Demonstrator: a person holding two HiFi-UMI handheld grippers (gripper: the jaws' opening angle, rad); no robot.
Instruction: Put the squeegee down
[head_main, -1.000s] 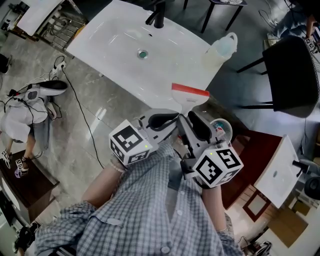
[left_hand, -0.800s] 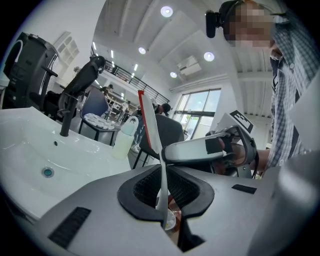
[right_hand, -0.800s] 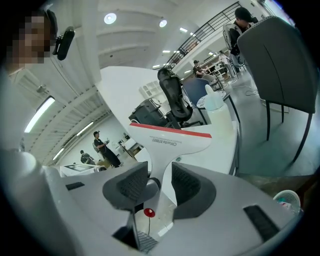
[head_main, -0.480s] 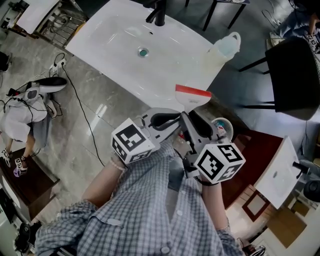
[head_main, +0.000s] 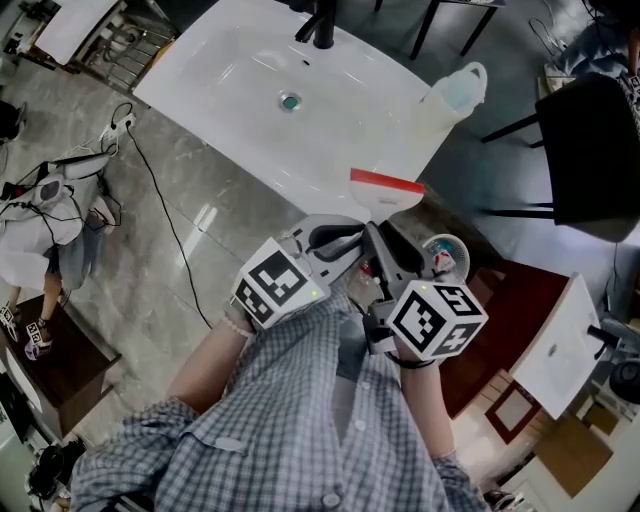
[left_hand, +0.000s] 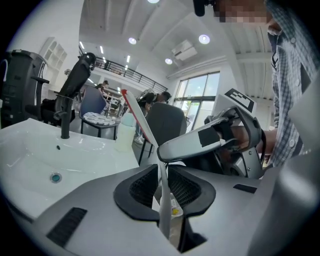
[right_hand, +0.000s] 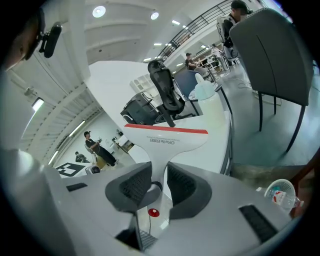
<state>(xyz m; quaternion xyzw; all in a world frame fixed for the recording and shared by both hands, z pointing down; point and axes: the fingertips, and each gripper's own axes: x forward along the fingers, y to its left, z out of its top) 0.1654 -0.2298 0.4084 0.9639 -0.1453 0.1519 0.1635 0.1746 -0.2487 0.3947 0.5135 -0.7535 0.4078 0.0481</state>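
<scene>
Overlapping the basin corner edge, the squeegee clears the jug.

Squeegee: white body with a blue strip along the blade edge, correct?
Not quite. The strip along the blade edge of the squeegee is red, not blue; the body is white. The right gripper view shows it.

The right gripper has just been closing its jaws on the squeegee handle between them. The left gripper has edged closer to the right one.
</scene>
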